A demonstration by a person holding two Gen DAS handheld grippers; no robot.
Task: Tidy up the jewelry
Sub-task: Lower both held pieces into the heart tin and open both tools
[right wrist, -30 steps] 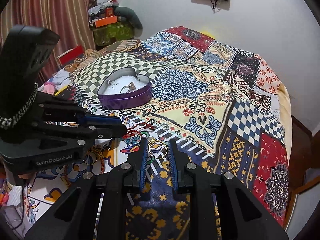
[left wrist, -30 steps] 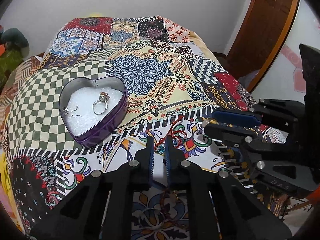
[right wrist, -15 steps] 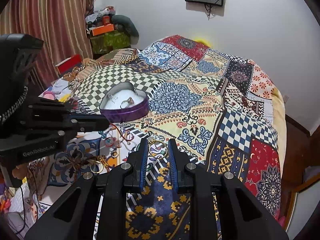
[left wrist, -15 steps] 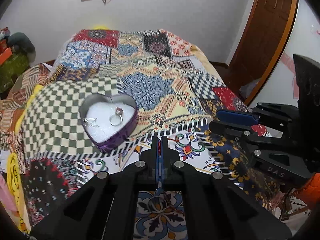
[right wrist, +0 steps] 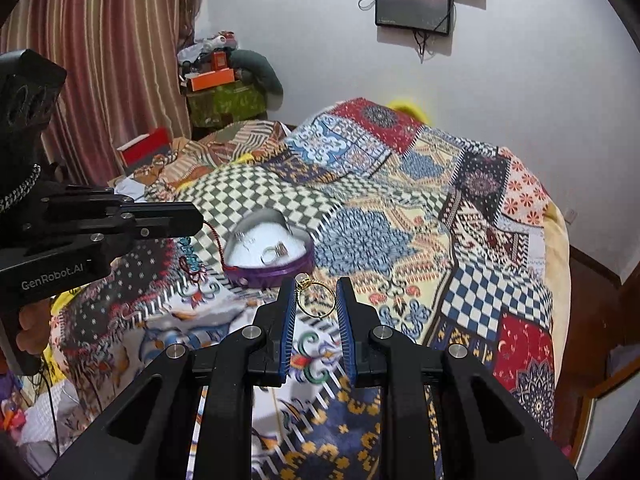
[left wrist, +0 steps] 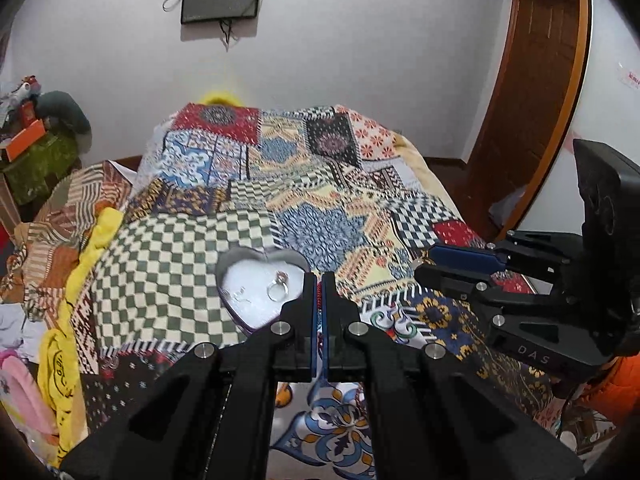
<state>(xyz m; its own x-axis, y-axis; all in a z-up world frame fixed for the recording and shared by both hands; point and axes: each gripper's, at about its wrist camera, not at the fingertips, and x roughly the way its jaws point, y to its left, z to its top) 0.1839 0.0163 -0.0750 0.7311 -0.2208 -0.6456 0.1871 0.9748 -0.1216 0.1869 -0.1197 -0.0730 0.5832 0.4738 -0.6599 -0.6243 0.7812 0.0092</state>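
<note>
Jewelry is seen in three places: inside a heart-shaped tin, in the left claw and in the right claw.

Left wrist view, left to right: a yellow cloth is bunched along the bed edge. The tin rests on the green-checked patch of the patchwork bedspread; purple wall, white padding inside. Two pieces lie on the padding: a small silver earring at left and a silver ring with a stone just right of it, apart from each other. The left claw is pressed nearly together on a red cord bracelet, a thin red strip visible between the pads. The right claw is seen side-on at far right, above the bedspread.

Right wrist view, left to right: the left claw is seen from the side, held just left of the tin, with the red cord bracelet and its blue beads dangling from the tip, hanging above the bedspread. The ring and earring show on the white padding; motion blur is present. The right claw is partly closed, clamped on a gold ring with a small stone at upper left, held upright between the blue pads, just in front of the tin.

A wall monitor is mounted behind the bed.
</note>
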